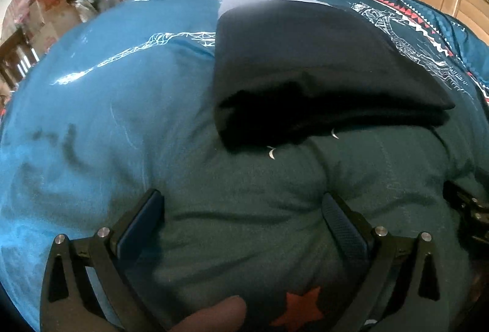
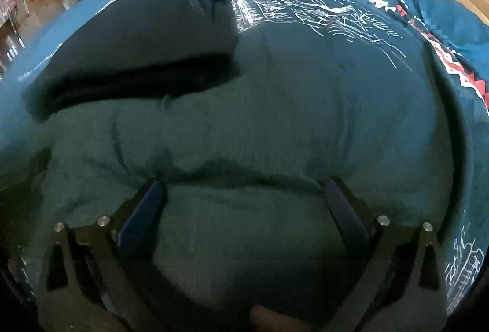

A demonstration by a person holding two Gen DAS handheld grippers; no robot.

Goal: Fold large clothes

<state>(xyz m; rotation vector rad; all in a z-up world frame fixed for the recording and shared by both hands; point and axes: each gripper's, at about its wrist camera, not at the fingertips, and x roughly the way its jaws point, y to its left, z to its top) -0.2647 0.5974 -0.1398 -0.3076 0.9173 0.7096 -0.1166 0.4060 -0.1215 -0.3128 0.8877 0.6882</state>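
Lying on the blue bedspread [image 1: 107,124], a dark green garment [image 2: 275,133] fills the middle of both views. A folded navy garment [image 1: 305,66] rests at twelve o'clock from the left gripper [image 1: 243,209]. Both it and the right gripper [image 2: 244,197] stand wide, gripping nothing.

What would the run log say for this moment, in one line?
left gripper: open, empty | right gripper: open, empty | dark green garment: under both | folded navy garment: beyond, on blue bedspread
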